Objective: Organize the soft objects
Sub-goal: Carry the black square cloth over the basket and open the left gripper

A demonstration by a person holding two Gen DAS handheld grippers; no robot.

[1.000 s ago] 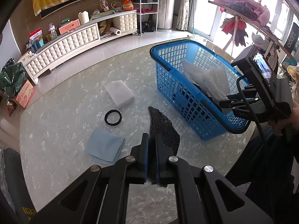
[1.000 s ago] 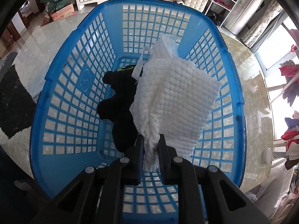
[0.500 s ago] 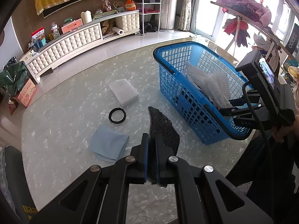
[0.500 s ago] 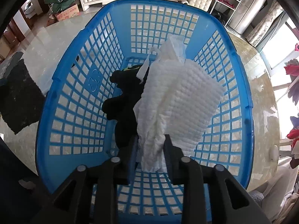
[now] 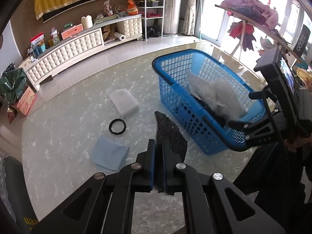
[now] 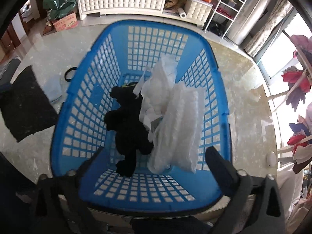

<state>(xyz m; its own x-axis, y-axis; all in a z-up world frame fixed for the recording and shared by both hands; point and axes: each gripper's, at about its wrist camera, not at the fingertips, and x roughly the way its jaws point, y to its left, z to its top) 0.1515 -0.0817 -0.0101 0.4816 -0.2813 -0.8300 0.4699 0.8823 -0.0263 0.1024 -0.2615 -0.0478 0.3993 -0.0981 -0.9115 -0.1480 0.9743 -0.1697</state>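
In the right wrist view the white quilted cloth (image 6: 179,128) lies loose in the blue basket (image 6: 81,89) at frame centre, against a black soft toy (image 6: 128,128), and the right gripper (image 6: 150,167) has its fingers spread wide at the lower edge, holding nothing. In the left wrist view the left gripper (image 5: 159,156) has its fingers pinched on the near edge of a dark mat (image 5: 169,130), lower centre. Left of the mat on the surface (image 5: 64,128) lie a light blue cloth (image 5: 110,153), a black ring (image 5: 117,126) and a white foam pad (image 5: 124,102).
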